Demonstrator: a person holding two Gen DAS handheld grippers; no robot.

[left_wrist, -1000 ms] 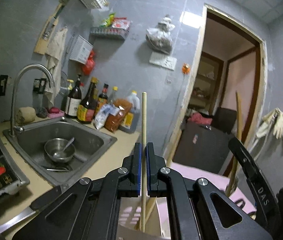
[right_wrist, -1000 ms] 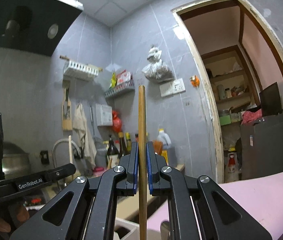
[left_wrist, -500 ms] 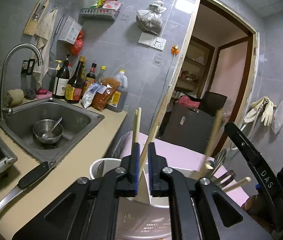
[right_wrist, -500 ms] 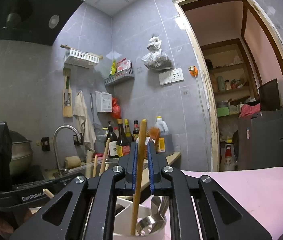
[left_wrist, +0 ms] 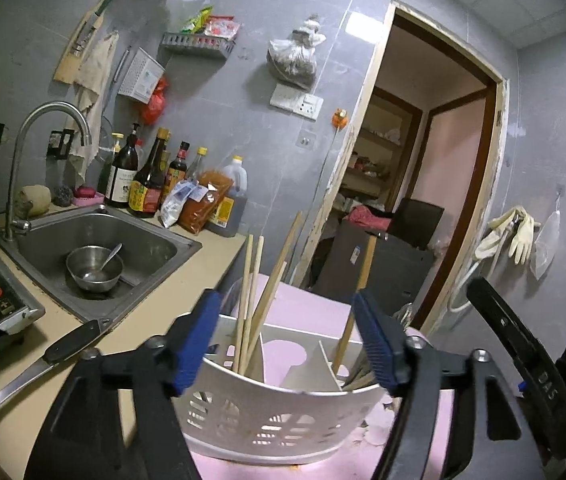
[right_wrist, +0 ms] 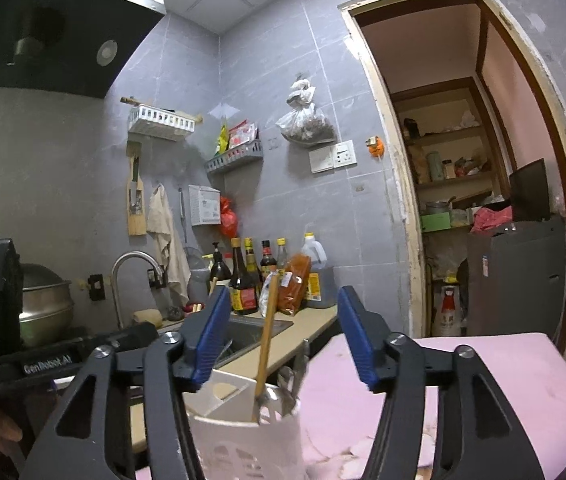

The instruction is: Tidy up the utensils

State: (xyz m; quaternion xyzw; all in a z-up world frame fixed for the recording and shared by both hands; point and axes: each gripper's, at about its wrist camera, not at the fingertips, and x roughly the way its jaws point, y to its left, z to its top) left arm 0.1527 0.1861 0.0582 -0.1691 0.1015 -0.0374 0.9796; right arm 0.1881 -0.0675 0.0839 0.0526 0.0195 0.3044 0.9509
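both grippers, left and right, spread wide, empty; chopsticks upright in white holder, tips leaning up-right.

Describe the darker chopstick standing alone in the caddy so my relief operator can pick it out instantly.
Start at the pink mat beside the sink counter; on it stands the white slotted caddy, divided into compartments. The pale chopsticks lean bunched in its sink-side compartment. The one you want stands alone in the doorway-side compartment, next to the metal cutlery, and is a darker, browner wood.
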